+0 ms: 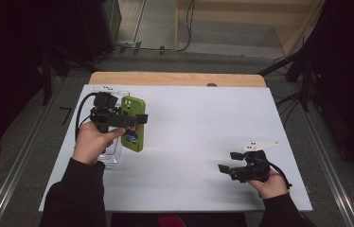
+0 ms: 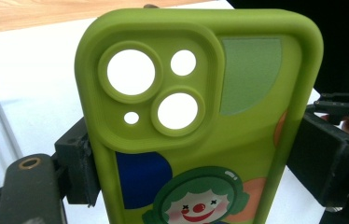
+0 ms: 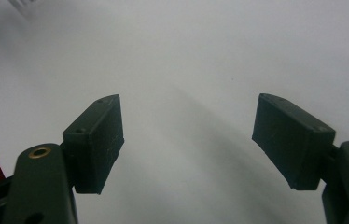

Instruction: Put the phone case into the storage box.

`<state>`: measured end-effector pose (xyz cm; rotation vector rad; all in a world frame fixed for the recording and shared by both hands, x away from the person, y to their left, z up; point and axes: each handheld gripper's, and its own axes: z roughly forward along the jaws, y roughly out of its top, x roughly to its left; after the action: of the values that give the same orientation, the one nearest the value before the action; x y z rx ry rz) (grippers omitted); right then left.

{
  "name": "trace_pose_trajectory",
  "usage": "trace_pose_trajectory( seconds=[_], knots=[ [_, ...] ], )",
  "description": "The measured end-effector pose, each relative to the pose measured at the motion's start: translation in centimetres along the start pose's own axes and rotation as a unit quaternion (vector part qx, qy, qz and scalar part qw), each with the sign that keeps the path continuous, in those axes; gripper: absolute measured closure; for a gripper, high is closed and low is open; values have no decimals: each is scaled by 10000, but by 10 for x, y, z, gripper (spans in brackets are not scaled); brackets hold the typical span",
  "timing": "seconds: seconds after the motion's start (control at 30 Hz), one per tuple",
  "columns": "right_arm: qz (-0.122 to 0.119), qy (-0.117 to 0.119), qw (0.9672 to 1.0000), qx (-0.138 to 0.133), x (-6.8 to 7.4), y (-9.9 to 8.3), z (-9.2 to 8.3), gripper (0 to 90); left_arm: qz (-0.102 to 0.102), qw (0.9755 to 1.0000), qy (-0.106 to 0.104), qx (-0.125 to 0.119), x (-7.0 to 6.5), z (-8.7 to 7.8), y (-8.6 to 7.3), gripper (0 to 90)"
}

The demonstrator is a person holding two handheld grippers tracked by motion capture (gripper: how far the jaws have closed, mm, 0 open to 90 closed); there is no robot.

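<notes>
Gripping a lime-green silicone phone case [image 1: 133,124] printed with a clown face, the left gripper [image 1: 127,118] sits at the table's left side, its jaws pressed against the case's two long edges. The left hand [image 1: 91,142] wraps the gripper's body from below, forearm in a dark sleeve coming up from the near edge and angling slightly inward, with the gripper pointing across toward the table's middle. In the left gripper view the case [image 2: 196,121] stands upright between the black pads, camera cut-outs at the top, a blue patch and the clown's green hair lower down. From the high view the case lies lengthwise away from the person, just right of a clear plastic tray [image 1: 110,153] that rests on the white table surface [image 1: 199,142]; whether the case's lower end touches the table I cannot tell.

Near the front right corner, the right gripper [image 1: 229,161] is held in the right hand [image 1: 270,183], wrist low near the table edge, jaws aimed left toward the table's centre. Its jaws stand wide apart with nothing between them, as the right gripper view shows over bare white surface [image 3: 186,56]. The two grippers are well apart.
</notes>
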<state>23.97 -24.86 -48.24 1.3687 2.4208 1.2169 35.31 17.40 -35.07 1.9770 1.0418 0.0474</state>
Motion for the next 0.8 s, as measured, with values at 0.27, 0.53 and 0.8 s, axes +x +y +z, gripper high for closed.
trace_pose_trajectory(
  seconds=[0.27, 0.53, 0.8],
  knots=[
    [3, 27, 10000, 22, 0, 0, 0, 228, -83, 9999, 82, -101, 5, -9, 1, 173],
    [26, 4, 10000, 77, -1, 0, 1, 228, -160, 9994, 212, -205, 13, -20, 2, 173],
    [213, 2, 9996, 197, -4, 0, 2, 230, -268, 9987, 309, -310, 25, -30, 2, 173]
  ],
)
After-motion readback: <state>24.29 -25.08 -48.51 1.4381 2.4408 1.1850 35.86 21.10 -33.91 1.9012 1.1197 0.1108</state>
